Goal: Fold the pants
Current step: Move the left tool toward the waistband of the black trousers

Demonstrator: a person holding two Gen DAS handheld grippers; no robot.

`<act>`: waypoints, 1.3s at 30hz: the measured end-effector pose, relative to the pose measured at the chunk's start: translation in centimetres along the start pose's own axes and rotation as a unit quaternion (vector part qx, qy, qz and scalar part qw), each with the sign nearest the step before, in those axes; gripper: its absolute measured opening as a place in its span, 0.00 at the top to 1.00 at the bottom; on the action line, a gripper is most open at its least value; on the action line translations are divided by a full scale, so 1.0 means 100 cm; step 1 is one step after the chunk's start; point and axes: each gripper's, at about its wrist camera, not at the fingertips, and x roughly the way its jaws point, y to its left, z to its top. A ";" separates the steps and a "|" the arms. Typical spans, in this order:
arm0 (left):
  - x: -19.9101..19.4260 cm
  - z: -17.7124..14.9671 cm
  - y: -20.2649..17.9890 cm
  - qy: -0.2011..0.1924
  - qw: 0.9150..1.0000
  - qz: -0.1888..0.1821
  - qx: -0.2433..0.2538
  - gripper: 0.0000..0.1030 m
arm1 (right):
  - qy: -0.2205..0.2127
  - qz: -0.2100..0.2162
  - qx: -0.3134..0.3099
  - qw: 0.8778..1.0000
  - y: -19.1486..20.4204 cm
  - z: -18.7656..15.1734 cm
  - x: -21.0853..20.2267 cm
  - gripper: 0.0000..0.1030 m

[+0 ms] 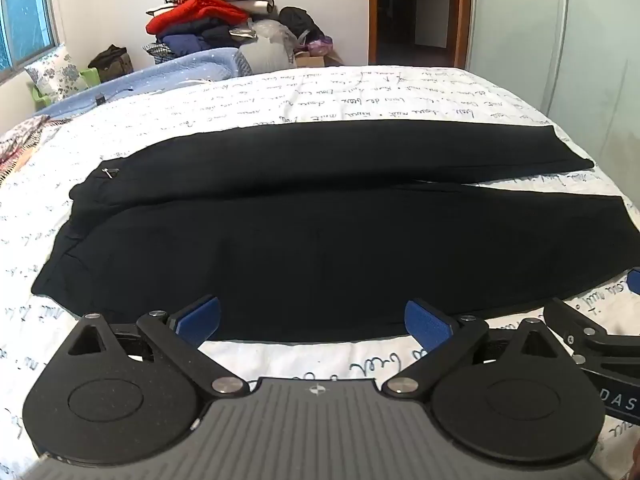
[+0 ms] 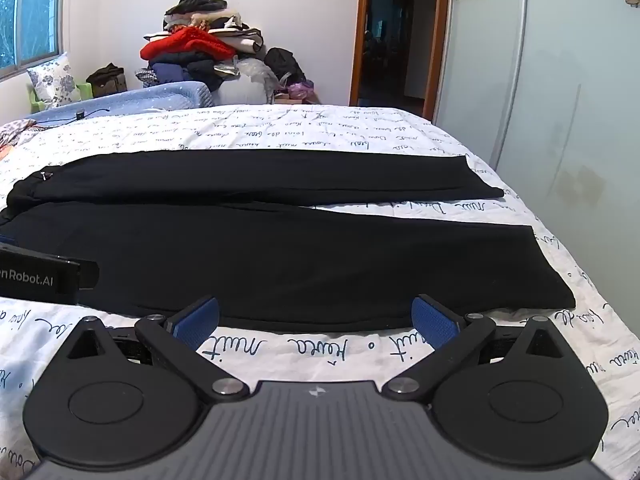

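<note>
Bedroom, white walls; window (image 1: pixel 26 20) at upper left of both views, open doorway (image 2: pixel 394 36) at upper centre-right, pale sliding wardrobe door (image 2: pixel 540 92) with flower decals at right.

Bed: white bedspread (image 1: pixel 320 96) printed with dark cursive script, filling the middle and lower frame.

Pants (image 1: pixel 312 240): black, laid flat across the middle of the bedspread, waist toward frame left, leg ends toward frame right. The two legs lie side by side, touching along most of their length and parting near the hems, where a wedge of bedspread shows between them.

Left gripper (image 1: pixel 312 318): bottom centre of the left wrist view, blue-padded fingers (image 1: pixel 200 316) spread wide, nothing between them; fingertips at the near edge of the nearer leg.

Right gripper (image 2: pixel 316 318): bottom centre of the right wrist view, blue-padded fingers spread wide, empty, just short of the near edge of the pants over bare bedspread. Each gripper shows partly at the edge of the other's view.

Background: heap of clothes (image 1: pixel 208 12), red garment on it, against the far wall; floral pillow (image 2: pixel 54 80) below the window; light blue blanket (image 1: pixel 160 76) at the bed's far left.
</note>
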 end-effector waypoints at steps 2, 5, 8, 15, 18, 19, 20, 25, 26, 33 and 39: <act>0.002 0.001 0.001 0.004 1.000 -0.014 -0.008 0.07 | 0.001 0.003 0.000 1.000 0.000 0.000 0.000 0.00; 0.007 0.001 0.003 0.021 0.999 -0.022 -0.027 0.07 | 0.004 0.004 -0.002 1.000 0.000 -0.001 0.000 0.00; 0.008 -0.002 0.006 0.028 0.998 -0.030 -0.041 0.08 | 0.009 0.007 -0.005 1.000 0.001 -0.001 0.002 0.00; 0.010 -0.012 0.006 0.040 0.999 -0.021 -0.021 0.08 | 0.014 0.017 -0.007 1.000 0.006 0.006 0.011 0.00; 0.008 -0.012 0.012 0.038 0.999 -0.010 -0.032 0.09 | 0.021 0.037 -0.022 0.999 0.020 0.010 0.016 0.00; 0.007 -0.012 0.016 0.035 0.999 -0.003 -0.035 0.09 | 0.022 0.039 -0.027 0.999 0.023 0.012 0.018 0.00; 0.005 -0.012 0.021 0.032 0.999 0.000 -0.040 0.08 | 0.024 0.043 -0.031 0.998 0.027 0.016 0.023 0.00; 0.001 -0.013 0.054 0.024 0.997 0.023 -0.072 0.08 | 0.026 0.064 -0.042 0.997 0.044 0.029 0.030 0.00; 0.001 -0.013 0.061 0.023 0.996 0.028 -0.079 0.08 | 0.025 0.064 -0.045 0.997 0.047 0.030 0.030 0.00; 0.019 -0.015 0.093 0.043 0.991 0.051 -0.112 0.08 | 0.043 0.063 -0.068 0.995 0.061 0.029 0.042 0.00; 0.029 -0.017 0.101 0.052 0.990 0.056 -0.119 0.08 | 0.051 0.067 -0.084 0.993 0.076 0.033 0.052 0.00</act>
